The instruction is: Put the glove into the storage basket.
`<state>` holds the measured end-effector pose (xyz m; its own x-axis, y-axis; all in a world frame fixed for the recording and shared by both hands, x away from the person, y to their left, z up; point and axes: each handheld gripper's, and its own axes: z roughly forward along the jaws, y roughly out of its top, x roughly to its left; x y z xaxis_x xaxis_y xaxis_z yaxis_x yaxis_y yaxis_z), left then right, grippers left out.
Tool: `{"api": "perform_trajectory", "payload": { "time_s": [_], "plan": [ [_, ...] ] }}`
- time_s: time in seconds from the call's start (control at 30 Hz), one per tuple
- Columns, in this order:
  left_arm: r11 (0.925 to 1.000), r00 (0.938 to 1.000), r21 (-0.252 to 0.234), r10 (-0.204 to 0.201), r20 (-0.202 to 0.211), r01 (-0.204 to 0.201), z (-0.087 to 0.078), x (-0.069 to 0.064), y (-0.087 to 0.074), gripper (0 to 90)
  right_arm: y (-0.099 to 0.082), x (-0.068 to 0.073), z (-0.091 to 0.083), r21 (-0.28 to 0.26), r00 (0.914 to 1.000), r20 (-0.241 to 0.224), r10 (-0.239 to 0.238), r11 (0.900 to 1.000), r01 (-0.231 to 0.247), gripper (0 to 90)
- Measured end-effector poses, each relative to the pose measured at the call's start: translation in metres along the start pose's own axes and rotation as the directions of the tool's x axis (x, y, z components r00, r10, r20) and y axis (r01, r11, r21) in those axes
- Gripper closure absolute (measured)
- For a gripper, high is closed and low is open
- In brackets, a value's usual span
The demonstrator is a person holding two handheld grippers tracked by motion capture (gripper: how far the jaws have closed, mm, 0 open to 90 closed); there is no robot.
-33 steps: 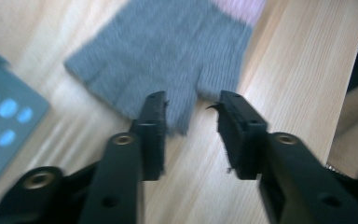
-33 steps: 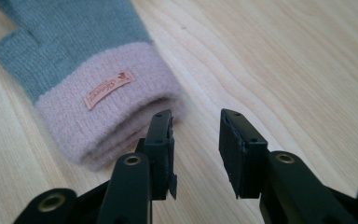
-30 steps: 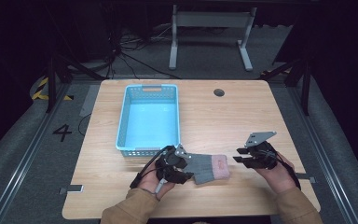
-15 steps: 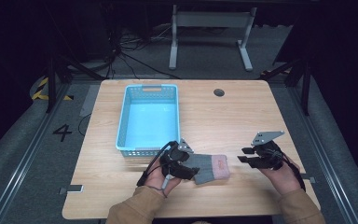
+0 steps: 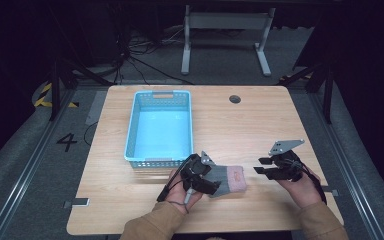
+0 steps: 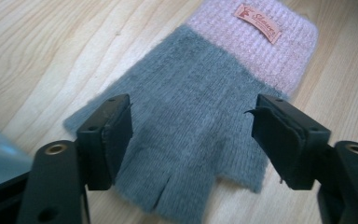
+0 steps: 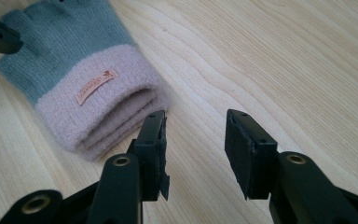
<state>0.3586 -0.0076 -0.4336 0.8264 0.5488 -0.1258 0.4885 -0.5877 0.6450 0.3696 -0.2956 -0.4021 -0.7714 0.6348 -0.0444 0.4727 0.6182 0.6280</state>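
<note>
A grey knitted glove [image 5: 230, 179] with a pink cuff and a small label lies flat on the wooden table near its front edge. My left gripper [image 5: 203, 175] hangs low over the glove's finger end. Its jaws have just been opening and now stand wide on either side of the grey part [image 6: 200, 93], pads clear of the wool. My right gripper [image 5: 259, 166] is a little to the right of the cuff [image 7: 98, 112]. It is open, its jaws have just been opening a bit, and only bare wood lies between them [image 7: 196, 119].
A light blue plastic basket [image 5: 132, 145] with nothing in it stands just behind the left hand. The table [image 5: 260, 120] has a round cable hole [image 5: 235, 99] at the back. Dark floor and a metal stand lie beyond the far edge.
The left gripper has slid a little to the right and lower over the glove, and its jaws have spread apart. The glove and the right hand stay where they were.
</note>
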Motion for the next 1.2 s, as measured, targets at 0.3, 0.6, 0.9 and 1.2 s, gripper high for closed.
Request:
{"api": "perform_trajectory", "payload": {
  "time_s": [0.3,0.6,0.9,1.2],
  "plan": [
    [0.9997,0.9997,0.001,0.024,0.008,-0.024,0.017,-0.004,0.002,22.4,0.0,0.001,0.002,0.002,0.9999,-0.005,0.009,1.0,-0.009,58.8],
    [0.9983,0.9986,-0.044,0.039,0.034,-0.038,0.025,-0.004,-0.001,15.4,0.001,0.002,0.003,0.003,0.9999,-0.014,0.007,1.0,-0.006,58.7],
    [0.9955,0.9983,-0.074,0.059,0.005,-0.058,0.027,-0.005,-0.001,15.1,0.0,0.001,0.003,-0.01,0.9996,-0.022,0.019,0.9998,-0.019,58.0],
    [0.9953,0.9979,-0.08,0.056,0.033,-0.054,0.027,0.004,0.001,16.0,0.001,0.001,0.004,-0.01,0.9992,-0.033,0.025,0.9996,-0.025,57.3]
  ]
}}
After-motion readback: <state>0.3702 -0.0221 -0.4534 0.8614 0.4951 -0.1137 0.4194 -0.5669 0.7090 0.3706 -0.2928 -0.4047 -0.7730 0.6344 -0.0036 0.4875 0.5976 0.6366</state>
